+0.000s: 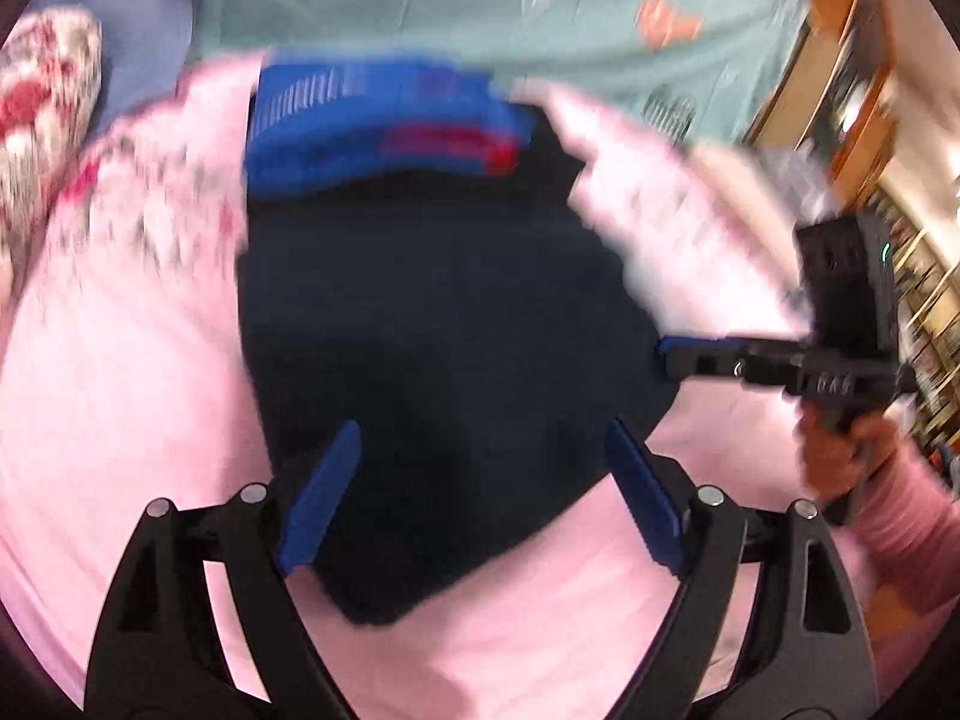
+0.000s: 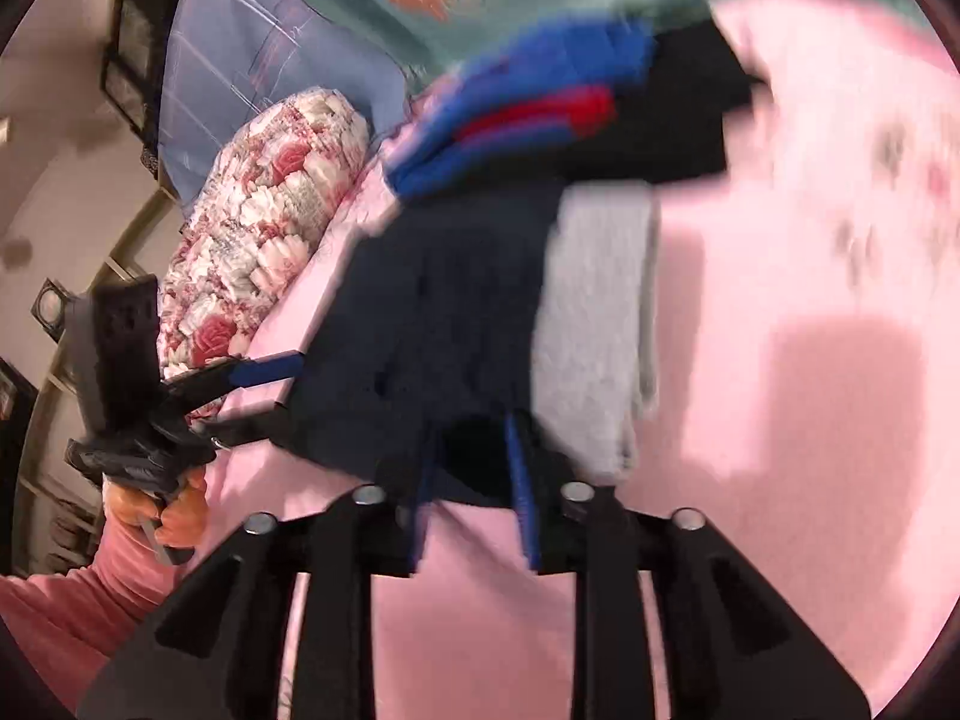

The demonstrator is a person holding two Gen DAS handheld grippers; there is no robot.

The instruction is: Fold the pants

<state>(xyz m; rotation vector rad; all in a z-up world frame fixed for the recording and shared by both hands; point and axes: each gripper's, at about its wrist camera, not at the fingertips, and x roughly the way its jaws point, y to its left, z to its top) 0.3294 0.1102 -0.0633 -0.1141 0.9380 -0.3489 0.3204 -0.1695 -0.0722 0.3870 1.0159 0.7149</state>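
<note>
Dark navy pants [image 1: 432, 324] lie on a pink bedspread [image 1: 120, 390], blurred by motion. My left gripper [image 1: 483, 480] is open, its blue fingers [image 1: 324, 498] spread wide over the near end of the pants. My right gripper [image 1: 669, 357] comes in from the right at the edge of the pants. In the right wrist view the pants [image 2: 432, 312] run away from me. There my right gripper [image 2: 473, 498] is closed to a narrow gap on a bunch of the dark cloth. The left gripper [image 2: 270, 399] shows open at the left edge of the pants.
A blue and red folded stack [image 1: 372, 120] lies at the far end of the pants. A grey garment [image 2: 594, 330] lies beside them. A floral pillow [image 2: 264, 228] and a teal sheet [image 1: 480, 12] lie behind. Wooden shelves [image 1: 852, 90] stand at the right.
</note>
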